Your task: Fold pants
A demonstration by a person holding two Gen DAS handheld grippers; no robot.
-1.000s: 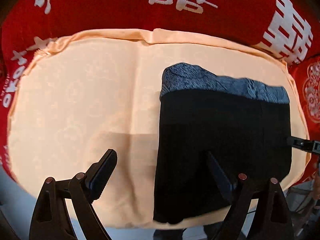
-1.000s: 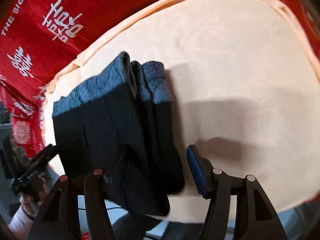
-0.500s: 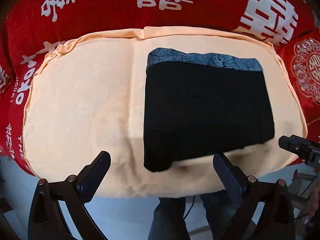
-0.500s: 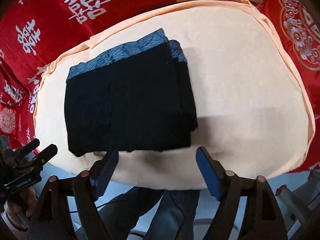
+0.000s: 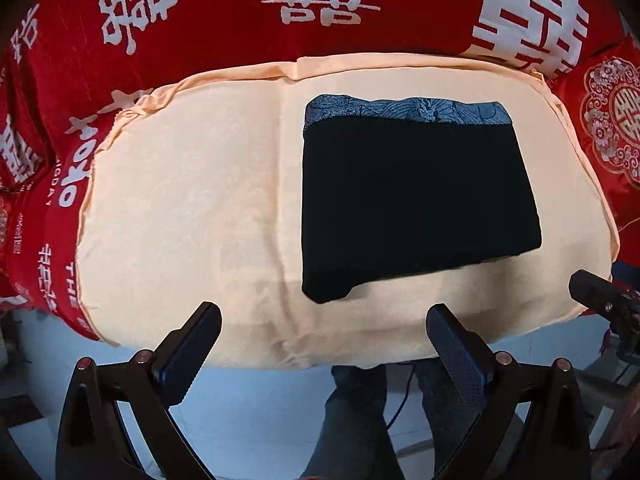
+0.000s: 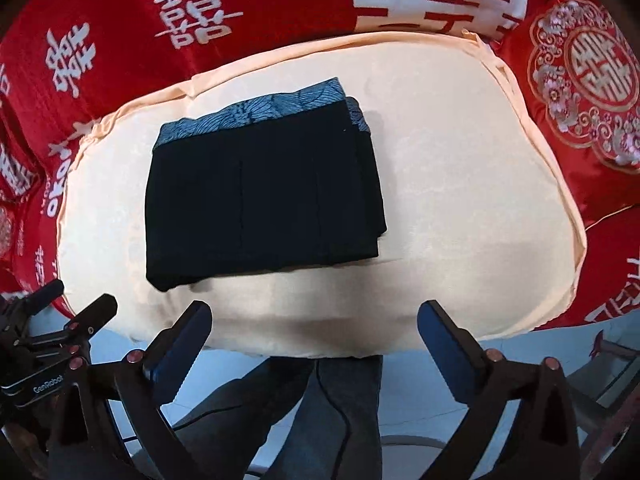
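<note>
The black pants (image 5: 412, 204) (image 6: 264, 204) lie folded into a flat rectangle on a peach cushion (image 5: 192, 208) (image 6: 460, 184), their blue patterned waistband along the far edge. My left gripper (image 5: 324, 332) hangs above the cushion's near edge, open, with nothing between its fingers. My right gripper (image 6: 314, 330) is also above the near edge, its jaws still opening wide and empty. Both point down and are clear of the pants. The right gripper's tip (image 5: 596, 292) shows at the left wrist view's right edge, and the left gripper (image 6: 60, 328) at the right wrist view's lower left.
A red cloth with white characters (image 5: 312, 8) (image 6: 192, 20) surrounds the cushion on the far side and at both ends. Below the near edge are a person's legs in dark trousers (image 5: 360, 420) (image 6: 320, 408) and a pale blue floor (image 5: 260, 408).
Both grippers have risen and drawn back off the pants toward the near edge. The right gripper's jaws have widened. The pants now lie flat and untouched.
</note>
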